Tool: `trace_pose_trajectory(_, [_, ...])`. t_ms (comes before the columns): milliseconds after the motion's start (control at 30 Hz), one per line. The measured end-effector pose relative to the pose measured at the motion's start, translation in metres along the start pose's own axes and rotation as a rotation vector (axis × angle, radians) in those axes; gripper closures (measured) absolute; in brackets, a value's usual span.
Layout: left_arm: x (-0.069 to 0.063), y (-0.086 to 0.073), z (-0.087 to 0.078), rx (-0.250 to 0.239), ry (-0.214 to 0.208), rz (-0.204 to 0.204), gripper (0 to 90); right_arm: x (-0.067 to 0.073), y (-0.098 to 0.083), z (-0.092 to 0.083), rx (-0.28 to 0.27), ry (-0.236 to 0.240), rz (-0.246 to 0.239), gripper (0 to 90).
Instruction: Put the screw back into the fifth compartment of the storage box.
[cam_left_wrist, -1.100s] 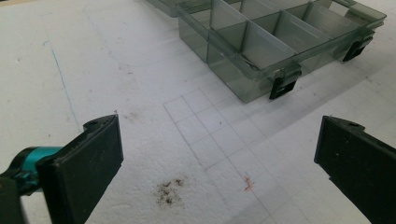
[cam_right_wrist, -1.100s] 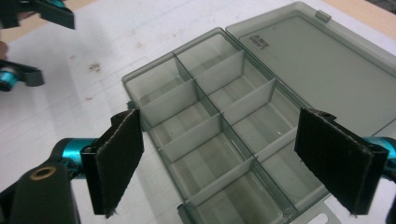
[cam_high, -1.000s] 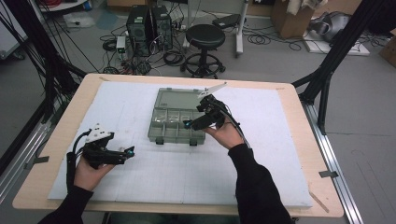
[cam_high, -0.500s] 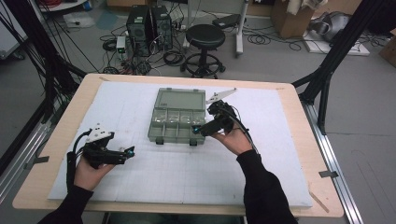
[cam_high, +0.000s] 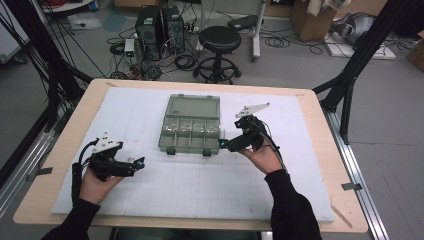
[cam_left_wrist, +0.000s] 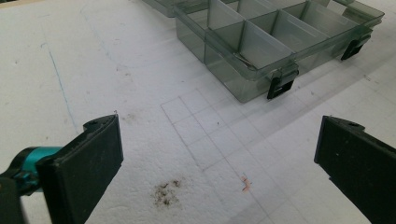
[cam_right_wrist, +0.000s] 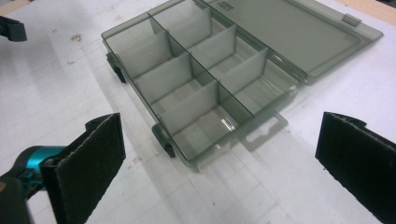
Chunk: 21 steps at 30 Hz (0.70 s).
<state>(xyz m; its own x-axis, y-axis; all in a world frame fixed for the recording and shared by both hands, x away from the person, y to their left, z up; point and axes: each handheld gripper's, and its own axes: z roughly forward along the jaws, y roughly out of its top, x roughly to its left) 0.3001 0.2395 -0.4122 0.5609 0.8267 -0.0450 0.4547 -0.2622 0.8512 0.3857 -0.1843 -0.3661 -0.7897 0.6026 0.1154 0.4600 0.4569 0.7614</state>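
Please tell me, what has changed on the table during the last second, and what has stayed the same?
The right hand-held gripper drew back from over the organizer box toward the person and now sits at the box's front right corner, jaws open, holding nothing. The left hand-held gripper and the open box stayed where they were.

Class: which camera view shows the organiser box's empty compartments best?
The right gripper view: it looks down into the organiser box, dividers plain. The left gripper view catches its front wall and latches; the high view shows it whole but small.
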Motion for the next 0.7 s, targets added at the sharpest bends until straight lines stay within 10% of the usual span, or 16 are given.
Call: trace_pose_trajectory(700, [-0.001,0.0,0.0,0.0,-0.009,-0.001,1.7,-0.009,-0.029,-0.017,0.0,-0.026,0.04,0.4])
